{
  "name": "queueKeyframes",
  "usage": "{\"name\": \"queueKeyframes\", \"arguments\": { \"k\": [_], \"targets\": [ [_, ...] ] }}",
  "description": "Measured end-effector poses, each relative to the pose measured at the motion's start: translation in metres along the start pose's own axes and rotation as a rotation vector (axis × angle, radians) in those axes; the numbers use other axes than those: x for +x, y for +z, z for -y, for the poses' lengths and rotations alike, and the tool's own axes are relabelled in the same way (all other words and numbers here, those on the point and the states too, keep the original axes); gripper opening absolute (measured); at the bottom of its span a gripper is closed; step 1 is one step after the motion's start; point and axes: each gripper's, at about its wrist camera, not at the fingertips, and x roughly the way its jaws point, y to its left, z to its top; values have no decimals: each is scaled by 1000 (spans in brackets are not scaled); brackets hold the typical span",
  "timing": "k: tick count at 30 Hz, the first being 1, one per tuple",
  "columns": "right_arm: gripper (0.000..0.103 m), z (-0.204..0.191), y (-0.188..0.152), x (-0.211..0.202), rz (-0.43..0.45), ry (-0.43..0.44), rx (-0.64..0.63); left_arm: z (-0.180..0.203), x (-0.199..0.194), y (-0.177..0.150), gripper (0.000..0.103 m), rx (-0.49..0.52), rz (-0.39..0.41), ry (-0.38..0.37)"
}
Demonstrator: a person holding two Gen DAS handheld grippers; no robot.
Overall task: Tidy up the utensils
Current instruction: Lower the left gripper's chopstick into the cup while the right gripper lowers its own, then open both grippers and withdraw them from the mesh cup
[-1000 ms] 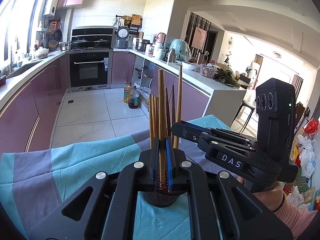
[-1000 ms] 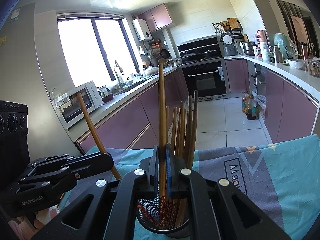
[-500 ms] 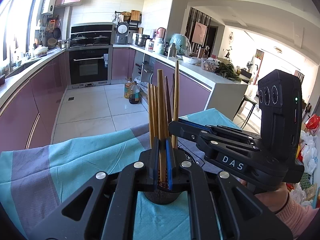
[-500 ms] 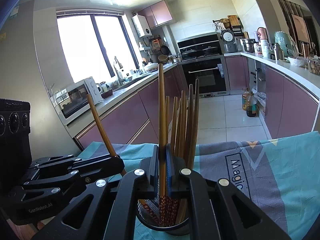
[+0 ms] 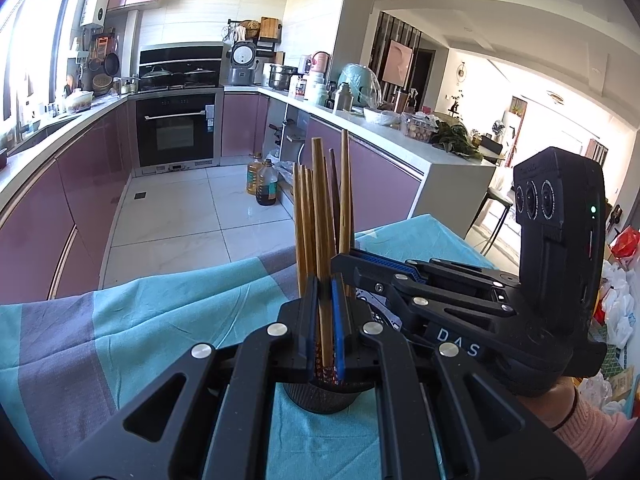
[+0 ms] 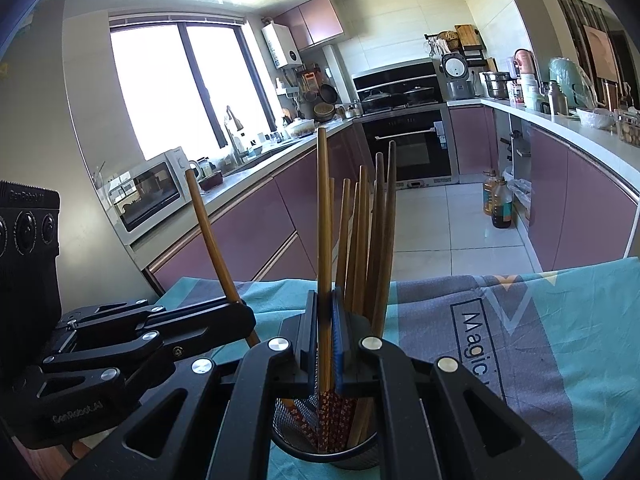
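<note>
A black mesh cup [image 6: 352, 454] stands on the teal and grey cloth and holds several wooden chopsticks [image 6: 362, 240]. It also shows in the left wrist view [image 5: 320, 396]. My left gripper [image 5: 325, 320] is shut on one chopstick [image 5: 320, 208] held upright over the cup. My right gripper [image 6: 325, 328] is shut on another chopstick [image 6: 323, 208], its patterned lower end inside the cup. In the right wrist view the left gripper [image 6: 240, 312] holds its chopstick [image 6: 208, 232] tilted. In the left wrist view the right gripper [image 5: 344, 264] reaches in from the right.
The cloth [image 6: 520, 340] covers the table, whose far edge drops to a tiled kitchen floor [image 5: 180, 216]. Purple cabinets [image 5: 48, 208] and counters run along both sides. An oven [image 5: 176, 132] stands at the back. Oil bottles [image 5: 264, 180] sit on the floor.
Both grippers have sunk lower over the cup with their chopsticks. The right gripper's chopstick sits deeper in the cup, and the two grippers stand closer together.
</note>
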Motion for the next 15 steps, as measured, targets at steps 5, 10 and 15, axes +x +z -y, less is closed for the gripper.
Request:
{"name": "queueKeyframes", "arguments": {
  "k": [5, 10, 15],
  "targets": [
    [6, 1, -1, 4, -13, -1, 4, -5, 15, 3, 7, -5, -16, 1],
    [6, 4, -1, 6, -18, -1, 17, -10, 25, 4, 8, -4, -31, 8],
    [8, 8, -2, 7, -24, -3, 28, -13, 34, 0, 8, -17, -49, 8]
  ]
}}
